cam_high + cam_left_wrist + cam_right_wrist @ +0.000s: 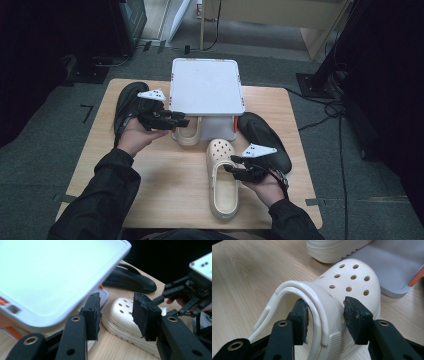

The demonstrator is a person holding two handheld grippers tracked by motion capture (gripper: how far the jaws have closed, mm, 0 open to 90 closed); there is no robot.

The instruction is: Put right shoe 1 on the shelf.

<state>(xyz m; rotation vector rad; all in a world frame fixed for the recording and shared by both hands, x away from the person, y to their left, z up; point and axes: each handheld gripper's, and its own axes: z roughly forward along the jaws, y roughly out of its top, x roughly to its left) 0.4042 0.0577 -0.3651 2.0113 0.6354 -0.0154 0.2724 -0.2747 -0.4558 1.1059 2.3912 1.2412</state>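
A cream clog lies flat on the wooden table, toe toward a white box. My right gripper straddles its right side wall. In the right gripper view the gripper has one pad inside the clog's opening and the other against its outer side, both touching. A second cream clog sits in the box's open front, heel outward; its sole shows in the right gripper view. My left gripper hovers open beside that heel, under the box's lid edge. Nothing is between its jaws.
One black clog lies at the table's left back, behind my left hand. Another black clog rests right of the box, also seen in the left gripper view. An orange latch is on the box's right side. Cables cross the floor.
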